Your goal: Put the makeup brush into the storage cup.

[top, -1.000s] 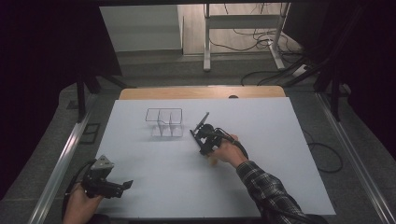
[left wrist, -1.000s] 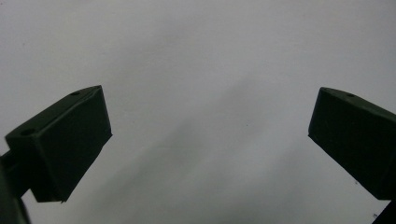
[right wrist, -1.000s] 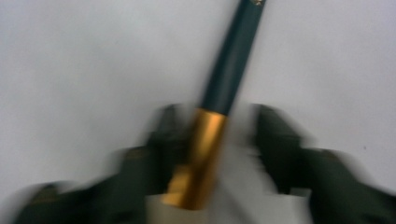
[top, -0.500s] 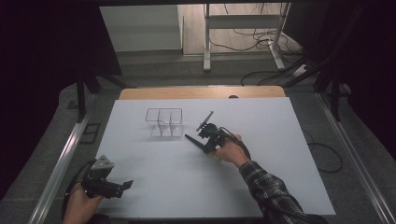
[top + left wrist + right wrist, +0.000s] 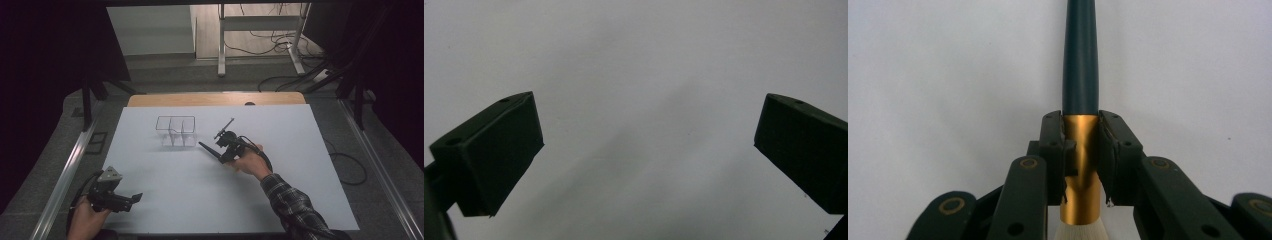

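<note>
I am holding the right gripper [image 5: 1080, 150] with its jaws pinching a brush [image 5: 1080, 75]. In the right gripper view the pads are pressing on both sides of the gold ferrule, the dark handle is running straight away from the gripper over the white surface, and the pale bristles are showing at the bottom edge, behind the grip. In the high view the right gripper [image 5: 226, 145] is sitting near the middle of the worktop [image 5: 300, 150], and the brush handle [image 5: 208, 149] is pointing to the left and a little toward me. Whether the brush is touching the worktop or hanging just above it, I cannot tell.

Just beside it on the left, a clear plastic organizer [image 5: 175, 131] with compartments is standing on the white sheet, apart from the brush.

I am keeping the left gripper [image 5: 131, 199] at the near left corner of the worktop, well apart from the brush. In the left gripper view its jaws are spread wide, with bare white surface between them.
</note>
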Demonstrator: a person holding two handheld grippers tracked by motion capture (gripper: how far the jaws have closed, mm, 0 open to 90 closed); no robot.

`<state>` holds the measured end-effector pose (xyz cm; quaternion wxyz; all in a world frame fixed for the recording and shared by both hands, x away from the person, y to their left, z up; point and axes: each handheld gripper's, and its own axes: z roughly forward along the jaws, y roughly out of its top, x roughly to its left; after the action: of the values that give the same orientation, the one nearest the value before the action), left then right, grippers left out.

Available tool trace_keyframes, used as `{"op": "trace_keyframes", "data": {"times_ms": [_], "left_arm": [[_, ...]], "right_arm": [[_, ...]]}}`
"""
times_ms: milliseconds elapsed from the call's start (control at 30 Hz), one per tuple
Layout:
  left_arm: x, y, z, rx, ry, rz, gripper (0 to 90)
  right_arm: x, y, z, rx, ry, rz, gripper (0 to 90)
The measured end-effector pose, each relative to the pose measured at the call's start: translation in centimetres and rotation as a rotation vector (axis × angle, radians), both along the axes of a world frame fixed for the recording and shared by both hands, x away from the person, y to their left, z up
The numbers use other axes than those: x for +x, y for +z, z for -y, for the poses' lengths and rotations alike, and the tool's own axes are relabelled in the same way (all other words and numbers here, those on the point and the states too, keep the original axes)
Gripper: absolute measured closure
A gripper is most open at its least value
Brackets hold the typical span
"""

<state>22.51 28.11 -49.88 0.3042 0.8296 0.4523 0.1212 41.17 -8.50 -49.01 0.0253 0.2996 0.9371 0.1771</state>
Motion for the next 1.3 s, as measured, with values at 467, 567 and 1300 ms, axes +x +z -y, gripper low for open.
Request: {"op": "trace_keyframes", "data": {"times_ms": [467,567,1300], "left_arm": [[-0.1,0.2,0.0,-0.042,-0.011,0.024,0.0],[-0.1,0.2,0.0,-0.047,-0.01,0.027,0.0],[-0.2,0.7,0.2,-0.069,0.018,0.023,0.0]], "right_arm": [[-1.3,1.2,1.5,0.096,0.005,0.029,73.5],[-1.6,1.4,1.9,0.106,0.012,0.042,73.5],[-2.8,2.2,3.8,0.156,0.012,0.089,73.4]]}}
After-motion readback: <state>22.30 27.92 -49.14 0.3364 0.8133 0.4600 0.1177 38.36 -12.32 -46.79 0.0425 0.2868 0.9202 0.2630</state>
